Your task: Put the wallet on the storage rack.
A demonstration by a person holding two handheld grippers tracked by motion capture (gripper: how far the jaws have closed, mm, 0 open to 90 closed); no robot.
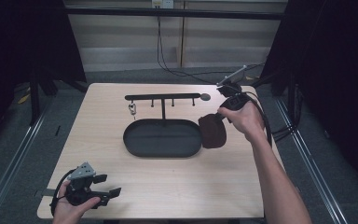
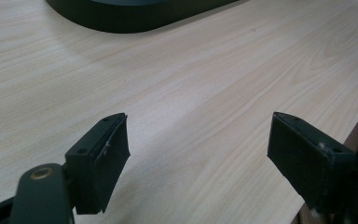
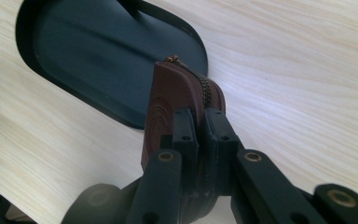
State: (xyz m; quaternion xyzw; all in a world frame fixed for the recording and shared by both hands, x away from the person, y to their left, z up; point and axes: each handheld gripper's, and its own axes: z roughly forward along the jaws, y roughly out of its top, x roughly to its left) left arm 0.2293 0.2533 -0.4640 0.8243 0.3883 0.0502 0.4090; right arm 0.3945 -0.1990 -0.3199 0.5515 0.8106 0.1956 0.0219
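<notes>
Zipper [image 3: 205,86] of clamped brown pouch [image 3: 168,100] appears in right gripper view.

Small hanging item [image 1: 132,109] on the rack [image 1: 163,97]: too tiny to identify.

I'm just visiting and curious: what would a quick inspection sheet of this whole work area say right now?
Surface: pale wooden table, bare at the near side.
Job's things: brown zipped pouch held by its edge beside the black oval tray; rack with hooks stands on the tray, a small metal clip hanging from it.
Clutter: nothing seen.
Grippers: right gripper clamped on the pouch; left gripper open, low over the table.
Cables: black cables on the floor behind.
Surroundings: dark curtains at both sides.
</notes>
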